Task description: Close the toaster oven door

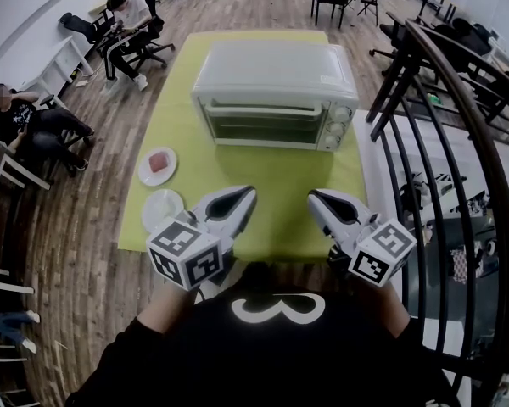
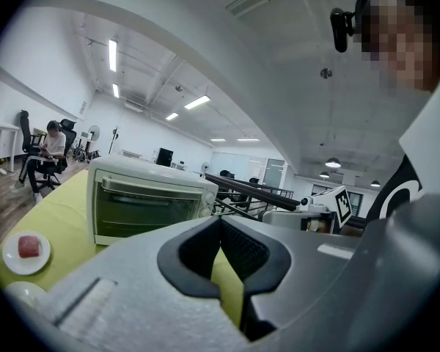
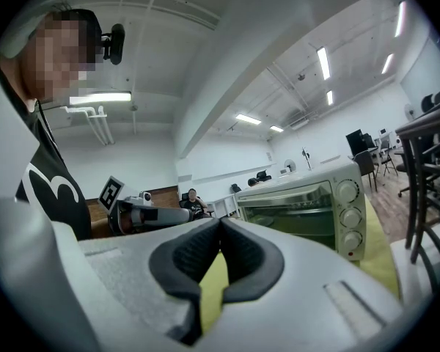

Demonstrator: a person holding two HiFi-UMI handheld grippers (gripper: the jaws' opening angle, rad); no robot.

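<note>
1. Toaster oven (image 1: 276, 96): stood on the desk (image 1: 263, 214) ahead of both grippers, well apart from the fingers. Its long axis ran crosswise. The door (image 1: 263, 122) was upright and faced the fingers, with the knobs (image 1: 340, 122) at the right end.
2. Left gripper (image 1: 248, 193): fingers pressed together, nothing between them.
3. Right gripper (image 1: 314, 197): fingers together, empty.
4. Plate with red piece (image 1: 157, 166) and bare plate (image 1: 162, 206): left of the left fingers.

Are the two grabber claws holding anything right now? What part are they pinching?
Nothing is held. The left gripper and right gripper are both shut and empty, apart from the toaster oven.
</note>
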